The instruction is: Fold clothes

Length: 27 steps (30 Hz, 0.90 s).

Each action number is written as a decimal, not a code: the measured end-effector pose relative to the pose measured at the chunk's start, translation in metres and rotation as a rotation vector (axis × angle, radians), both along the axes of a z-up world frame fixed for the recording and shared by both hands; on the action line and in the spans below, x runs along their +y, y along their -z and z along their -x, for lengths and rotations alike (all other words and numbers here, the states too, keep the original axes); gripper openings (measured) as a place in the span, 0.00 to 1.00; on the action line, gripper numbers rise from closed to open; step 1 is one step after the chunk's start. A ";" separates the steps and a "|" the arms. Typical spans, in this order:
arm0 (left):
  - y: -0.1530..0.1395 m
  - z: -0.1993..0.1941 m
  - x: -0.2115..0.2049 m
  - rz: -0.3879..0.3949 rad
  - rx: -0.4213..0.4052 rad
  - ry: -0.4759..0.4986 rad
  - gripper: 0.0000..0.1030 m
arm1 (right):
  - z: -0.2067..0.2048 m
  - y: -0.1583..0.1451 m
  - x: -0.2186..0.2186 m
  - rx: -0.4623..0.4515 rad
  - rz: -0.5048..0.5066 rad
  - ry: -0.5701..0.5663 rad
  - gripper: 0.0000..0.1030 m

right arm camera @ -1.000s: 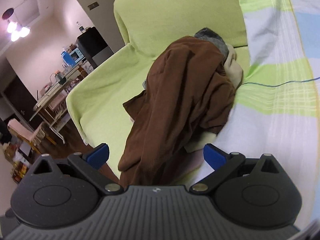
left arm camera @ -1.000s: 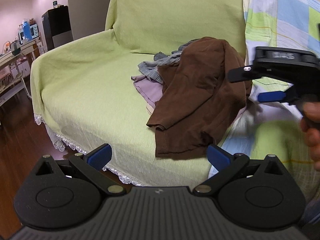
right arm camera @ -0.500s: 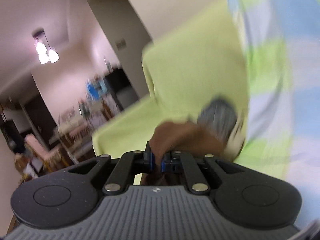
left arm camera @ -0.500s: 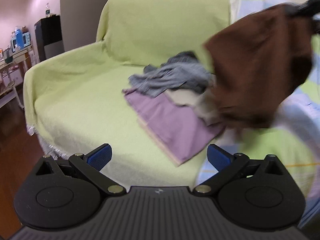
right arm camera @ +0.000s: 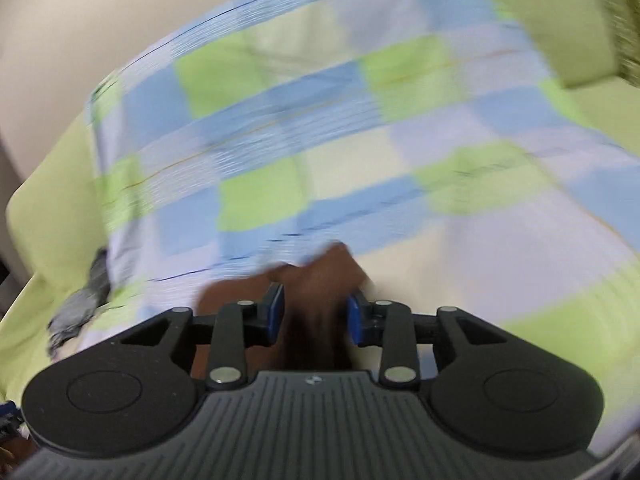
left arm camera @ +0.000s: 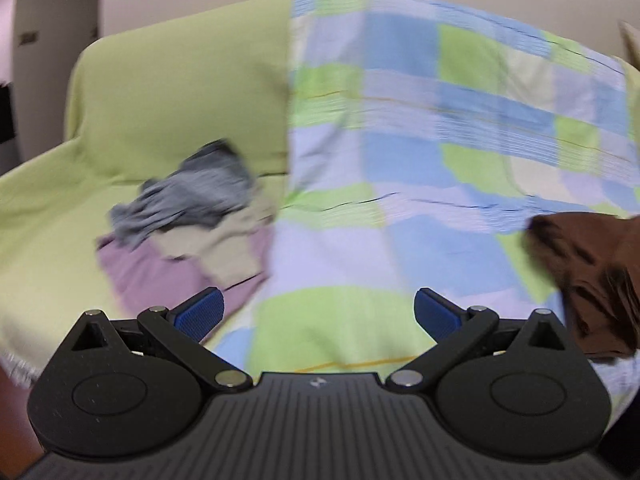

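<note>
A: Where's the brown garment point(right arm camera: 316, 280)?

B: Bunched between the pads of my right tool point(right arm camera: 315, 317), which pinches it loosely over the checked cover point(right arm camera: 360, 140). My left tool point(left arm camera: 319, 312) is spread, holding nothing.

A: What could go wrong?

B: With that loose bite the bundle may slip out and land crumpled. The pile to the left, grey garment point(left arm camera: 188, 196) over lilac cloth point(left arm camera: 160, 276), crowds the green sofa point(left arm camera: 160, 92)
</note>
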<state>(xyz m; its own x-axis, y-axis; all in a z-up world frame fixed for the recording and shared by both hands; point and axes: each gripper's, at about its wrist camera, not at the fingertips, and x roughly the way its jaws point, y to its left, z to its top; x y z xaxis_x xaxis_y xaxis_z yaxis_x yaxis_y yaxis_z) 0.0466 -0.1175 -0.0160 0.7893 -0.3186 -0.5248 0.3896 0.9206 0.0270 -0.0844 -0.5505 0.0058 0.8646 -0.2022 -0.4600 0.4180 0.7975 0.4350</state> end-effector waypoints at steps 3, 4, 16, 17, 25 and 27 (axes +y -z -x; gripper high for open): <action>-0.002 0.001 -0.028 -0.009 -0.007 0.065 0.99 | 0.033 0.014 -0.009 -0.005 -0.008 0.064 0.71; -0.003 0.001 -0.037 -0.012 -0.009 0.087 0.99 | 0.043 0.019 -0.012 -0.007 -0.010 0.086 0.71; 0.026 -0.003 -0.069 -0.239 0.082 0.202 0.98 | 0.044 0.065 -0.033 -0.001 -0.127 0.019 0.75; 0.028 -0.007 -0.062 -0.254 0.097 0.186 0.98 | 0.040 0.067 -0.032 0.005 -0.128 0.009 0.76; 0.067 -0.038 -0.021 -0.161 0.279 0.190 0.52 | 0.027 0.073 -0.023 0.045 -0.130 0.001 0.83; 0.073 -0.041 -0.015 -0.143 0.279 0.187 0.19 | 0.029 0.074 -0.021 0.050 -0.140 0.014 0.83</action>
<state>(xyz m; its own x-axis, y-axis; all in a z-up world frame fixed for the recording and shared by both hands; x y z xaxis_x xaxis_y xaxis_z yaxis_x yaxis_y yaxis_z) 0.0875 -0.1328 -0.0894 0.5444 -0.3516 -0.7616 0.5614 0.8273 0.0194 -0.1131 -0.5718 -0.0682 0.8371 -0.1449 -0.5274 0.4530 0.7242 0.5200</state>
